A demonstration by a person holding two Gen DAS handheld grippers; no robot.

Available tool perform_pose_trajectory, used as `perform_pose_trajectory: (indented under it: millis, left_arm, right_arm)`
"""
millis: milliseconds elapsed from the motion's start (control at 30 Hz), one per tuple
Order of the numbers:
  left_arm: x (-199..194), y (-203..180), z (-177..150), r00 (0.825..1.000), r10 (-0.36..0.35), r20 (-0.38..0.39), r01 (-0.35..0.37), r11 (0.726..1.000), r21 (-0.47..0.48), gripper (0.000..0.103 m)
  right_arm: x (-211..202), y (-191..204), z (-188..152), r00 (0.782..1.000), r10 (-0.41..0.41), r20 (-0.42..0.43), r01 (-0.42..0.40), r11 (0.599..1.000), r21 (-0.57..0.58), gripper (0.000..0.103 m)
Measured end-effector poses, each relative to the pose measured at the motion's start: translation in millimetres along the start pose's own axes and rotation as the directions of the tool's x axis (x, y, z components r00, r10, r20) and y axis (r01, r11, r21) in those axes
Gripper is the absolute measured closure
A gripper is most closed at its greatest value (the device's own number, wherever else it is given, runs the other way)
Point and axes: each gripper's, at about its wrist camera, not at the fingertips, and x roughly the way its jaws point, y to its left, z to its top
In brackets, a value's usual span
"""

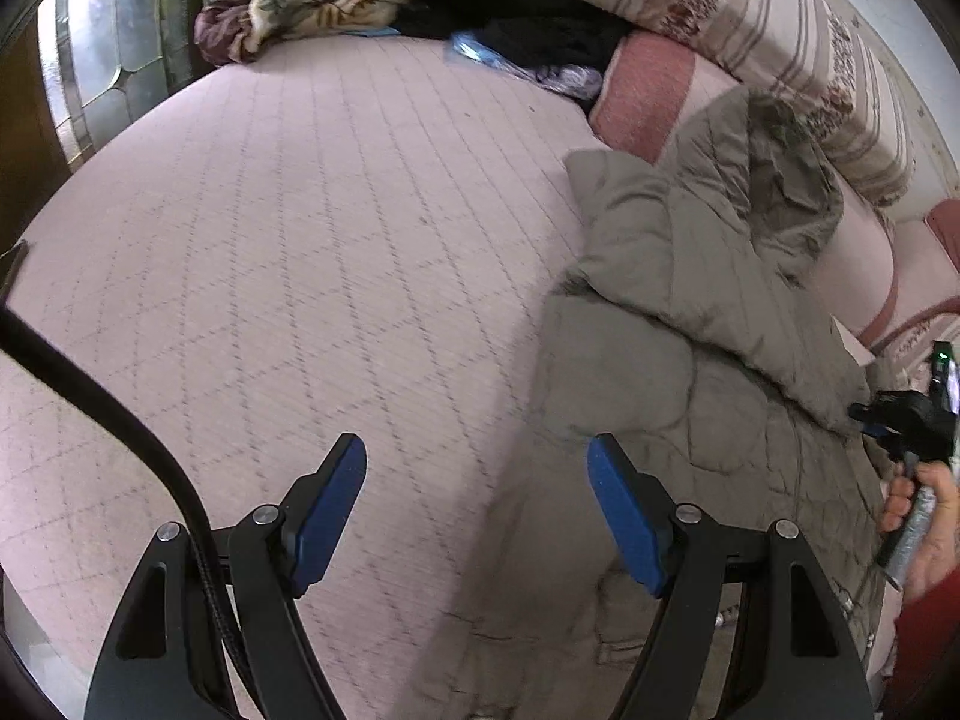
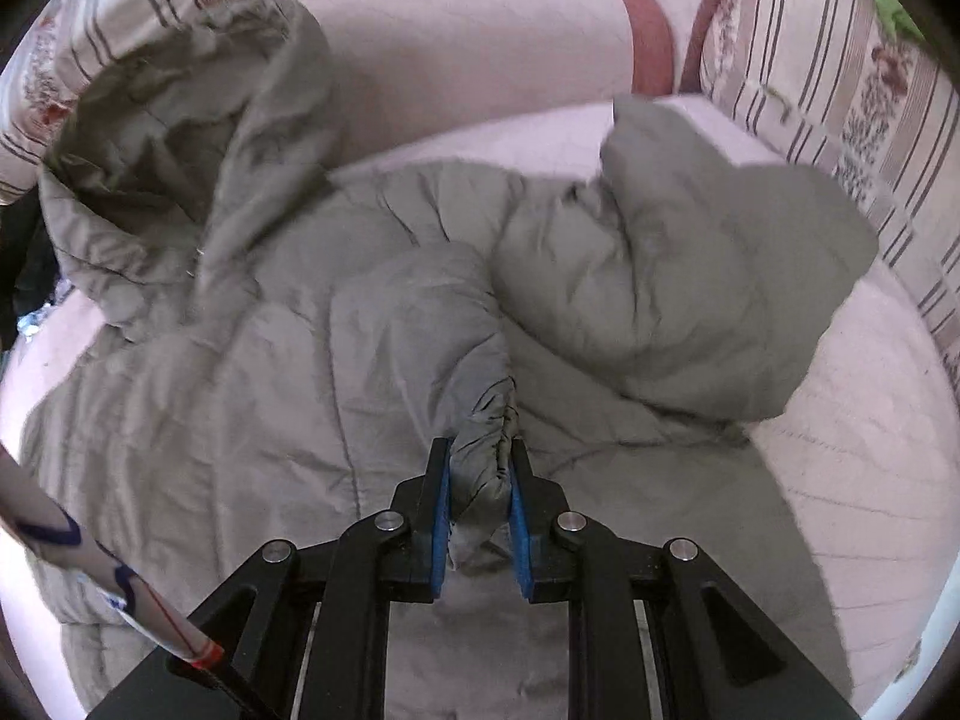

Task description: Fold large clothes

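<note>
The left gripper (image 1: 477, 474) hangs with its jaws wide apart over the pink quilted bed (image 1: 288, 228), holding nothing. To its right the grey padded jacket (image 2: 240, 390) lies spread on the bed. The right gripper (image 2: 479, 480) is clamped on the jacket's sleeve cuff (image 2: 486, 450).

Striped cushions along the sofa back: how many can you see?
2: one long striped cushion behind the grey jacket's hood, another beyond its sleeve. More may be hidden.
</note>
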Motion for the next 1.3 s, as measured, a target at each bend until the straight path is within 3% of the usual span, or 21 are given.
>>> perform_pose_trajectory:
  millis: [167, 300, 400, 533, 700, 867, 967, 1100, 1300]
  left_arm:
    - [8.8, -26.3, -8.9, 0.999, 0.015, -0.030, -0.013, 0.998, 0.056, 0.028]
    - [15.9, -46.5, -15.6, 0.998, 0.020, -0.053, -0.015, 0.996, 0.092, 0.028]
    - [17.8, -61.4, -23.4, 0.998, 0.026, -0.053, -0.020, 0.993, 0.116, 0.028]
    - [18.0, -85.5, -36.7, 0.997, 0.079, -0.017, -0.075, 0.981, 0.177, 0.028]
    - [21.5, -114.8, -56.8, 0.991, 0.125, 0.042, -0.132, 0.956, 0.264, 0.028]
    - [38.7, -143.6, -75.1, 0.979, 0.188, 0.075, -0.202, 0.910, 0.361, 0.028]
    - [46.0, -151.2, -79.8, 0.969, 0.223, 0.110, -0.248, 0.892, 0.377, 0.021]
    - [55.2, -147.0, -80.5, 0.962, 0.237, 0.137, -0.271, 0.900, 0.341, 0.009]
    - [63.9, -145.2, -76.8, 0.958, 0.245, 0.145, -0.280, 0.909, 0.310, 0.003]
  right_arm:
    - [19.3, -2.1, -3.5, 0.999, 0.013, 0.032, -0.014, 1.000, 0.014, 0.078]
    - [15.1, -8.0, -2.5, 0.998, -0.024, 0.054, 0.024, 1.000, -0.003, 0.050]
    - [-7.8, -27.0, 0.4, 0.997, 0.049, 0.060, -0.049, 0.999, 0.005, 0.048]
    - [-43.8, -82.3, 3.6, 0.987, 0.127, 0.098, -0.131, 0.991, 0.031, 0.048]
    - [-47.7, -191.6, 5.1, 0.993, 0.059, 0.102, -0.075, 0.984, 0.163, 0.048]
    - [-22.5, -310.4, 0.8, 0.991, 0.097, 0.091, -0.126, 0.897, 0.424, 0.048]
    - [-4.3, -352.5, -1.3, 0.982, 0.151, 0.115, -0.189, 0.834, 0.518, 0.048]
    - [18.8, -378.9, 12.4, 0.967, 0.191, 0.167, -0.253, 0.779, 0.574, 0.048]
    - [43.8, -388.7, 62.4, 0.963, 0.175, 0.207, -0.266, 0.760, 0.593, 0.048]
